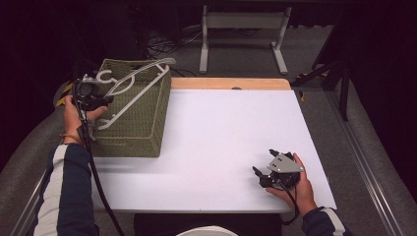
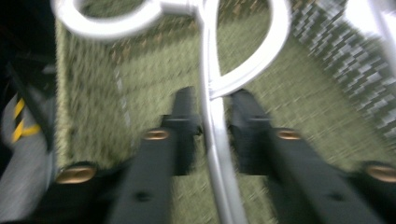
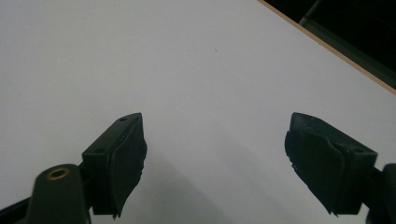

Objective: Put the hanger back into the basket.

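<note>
The hanger (image 1: 132, 86) is white, smooth plastic, with a round hook loop at one end and curved, looping arms. It lies tilted across the open top of the basket (image 1: 142, 129), its hook end at the left rim beside the left gripper (image 1: 93, 98) and its far shoulder sticking out past the back right corner. In the left gripper view one thin bar of the hanger (image 2: 212, 135) runs between the two black fingers (image 2: 180, 121). The fingers are parted a little, with a narrow gap on each side of the bar, so they do not press on it; the picture is blurred, and contact on one side cannot be ruled out.

The basket is olive green, coarsely woven, box-shaped with straight walls. It stands on the left part of the table (image 1: 231, 132), at its left edge.

The table top is flat, matte white, with a pale wooden strip along the far edge. Most of it, from the basket to the right edge, is bare.

The right gripper (image 1: 263, 173) rests low near the front right corner in the person's hand. Its fingers (image 3: 123, 154) stand wide apart over the white surface, with nothing between them.
</note>
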Demonstrator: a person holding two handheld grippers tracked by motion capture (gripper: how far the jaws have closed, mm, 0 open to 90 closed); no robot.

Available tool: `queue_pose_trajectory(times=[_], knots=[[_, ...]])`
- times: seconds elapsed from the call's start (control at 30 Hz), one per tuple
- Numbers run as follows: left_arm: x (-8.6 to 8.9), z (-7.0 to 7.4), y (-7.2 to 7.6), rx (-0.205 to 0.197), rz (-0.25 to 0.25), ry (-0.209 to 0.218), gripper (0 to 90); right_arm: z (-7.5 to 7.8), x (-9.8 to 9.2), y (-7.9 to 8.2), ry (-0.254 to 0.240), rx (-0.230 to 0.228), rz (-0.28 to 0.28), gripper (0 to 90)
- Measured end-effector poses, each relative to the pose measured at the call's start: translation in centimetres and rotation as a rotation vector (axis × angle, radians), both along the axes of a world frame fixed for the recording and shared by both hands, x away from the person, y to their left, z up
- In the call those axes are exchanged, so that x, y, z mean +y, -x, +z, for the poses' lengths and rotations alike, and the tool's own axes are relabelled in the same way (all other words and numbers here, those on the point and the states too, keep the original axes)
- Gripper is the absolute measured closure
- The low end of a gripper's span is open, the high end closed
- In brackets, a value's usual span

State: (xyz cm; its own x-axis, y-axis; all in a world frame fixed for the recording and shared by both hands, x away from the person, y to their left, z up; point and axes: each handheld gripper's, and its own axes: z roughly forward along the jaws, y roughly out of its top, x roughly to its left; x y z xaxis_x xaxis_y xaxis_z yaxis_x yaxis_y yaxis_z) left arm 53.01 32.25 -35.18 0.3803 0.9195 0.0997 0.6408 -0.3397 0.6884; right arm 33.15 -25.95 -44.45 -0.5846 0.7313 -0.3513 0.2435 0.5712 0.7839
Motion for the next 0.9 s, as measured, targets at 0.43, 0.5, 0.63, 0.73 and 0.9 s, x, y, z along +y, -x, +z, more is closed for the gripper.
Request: queue_pose_trajectory(times=[0.43, 0.5, 0.63, 0.73, 0.9], knots=[[0.7, 2.0, 1.8, -0.113, -0.005, 0.019, 32.1, 0.2, 0.0, 0.0, -0.024, 0.018, 0.001, 19.8], [0.4, 2.4, 2.1, -0.136, -0.029, 0.036, 30.5, 0.2, 0.0, 0.0, -0.024, 0.017, 0.001, 19.8], [-1.1, 3.1, 2.7, -0.165, -0.071, 0.041, 26.9, 0.3, 0.0, 0.0, -0.022, 0.016, 0.002, 19.8], [-2.2, 3.6, 3.3, -0.19, -0.111, 0.07, 24.3, 0.3, 0.0, 0.0, -0.021, 0.015, 0.004, 19.8], [-3.8, 4.0, 4.4, -0.254, -0.144, 0.09, 18.2, 0.4, -0.1, 0.0, -0.027, 0.01, 0.002, 19.8]])
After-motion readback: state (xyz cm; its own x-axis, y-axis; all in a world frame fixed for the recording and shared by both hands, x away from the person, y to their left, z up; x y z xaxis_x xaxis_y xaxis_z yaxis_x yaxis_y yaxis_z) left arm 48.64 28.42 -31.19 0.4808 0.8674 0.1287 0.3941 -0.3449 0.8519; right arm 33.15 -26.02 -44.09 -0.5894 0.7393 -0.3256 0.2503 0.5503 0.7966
